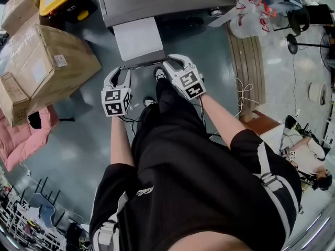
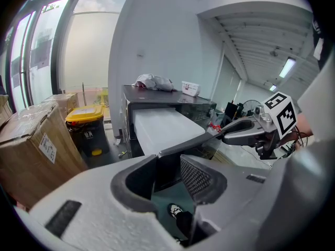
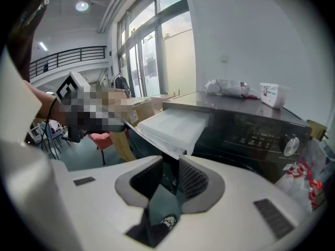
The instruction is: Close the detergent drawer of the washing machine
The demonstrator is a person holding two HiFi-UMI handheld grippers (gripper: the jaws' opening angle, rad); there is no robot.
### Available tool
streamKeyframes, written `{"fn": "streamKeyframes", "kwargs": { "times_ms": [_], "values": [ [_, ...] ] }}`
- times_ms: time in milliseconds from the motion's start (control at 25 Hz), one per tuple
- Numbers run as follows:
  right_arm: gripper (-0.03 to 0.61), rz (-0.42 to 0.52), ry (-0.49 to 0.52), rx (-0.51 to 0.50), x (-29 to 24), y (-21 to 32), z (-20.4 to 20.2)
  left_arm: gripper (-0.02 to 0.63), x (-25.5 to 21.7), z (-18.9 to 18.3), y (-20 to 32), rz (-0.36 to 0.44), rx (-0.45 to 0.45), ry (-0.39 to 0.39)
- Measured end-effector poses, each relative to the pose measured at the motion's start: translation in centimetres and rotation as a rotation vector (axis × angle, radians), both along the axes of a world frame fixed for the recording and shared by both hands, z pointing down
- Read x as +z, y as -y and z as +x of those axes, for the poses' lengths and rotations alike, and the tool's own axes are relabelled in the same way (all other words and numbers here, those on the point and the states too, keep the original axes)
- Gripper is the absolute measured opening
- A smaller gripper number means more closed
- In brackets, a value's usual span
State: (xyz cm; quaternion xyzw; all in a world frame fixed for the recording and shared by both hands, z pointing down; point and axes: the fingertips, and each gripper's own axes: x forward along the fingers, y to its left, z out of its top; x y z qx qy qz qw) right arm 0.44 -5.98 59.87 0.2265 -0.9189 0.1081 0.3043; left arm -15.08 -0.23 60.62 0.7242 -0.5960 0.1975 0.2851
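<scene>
Poised to push, with the detergent drawer [image 1: 137,38] not yet closed.
Nearest, in the gap between the spread jaws of the left gripper [image 2: 168,178] and of the right gripper [image 3: 170,178]: only floor [image 1: 84,140] and a shoe [image 2: 175,210], nothing pinched. Just beyond the tips of both: the dark front edge [image 1: 144,64] of the drawer, with the left gripper at its left end and the right gripper at its right end; no telling whether touching or just short of it. Farther ahead of the tips: the white top of the drawer, pulled well out from the washing machine [image 1: 157,1]. Judging from that, none of the closing done; left to do, pushing the front edge away from the grippers until flush with the dark face of the machine.
</scene>
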Motion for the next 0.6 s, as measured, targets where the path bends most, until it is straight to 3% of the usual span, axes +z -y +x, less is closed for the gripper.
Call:
{"fn": "streamKeyframes", "kwargs": {
  "times_ms": [600],
  "values": [
    [0.100, -0.002, 0.005, -0.007, -0.31, 0.83, -0.08, 0.146, -0.27, -0.01, 0.63, 0.004, -0.019, 0.001]
  ]
}}
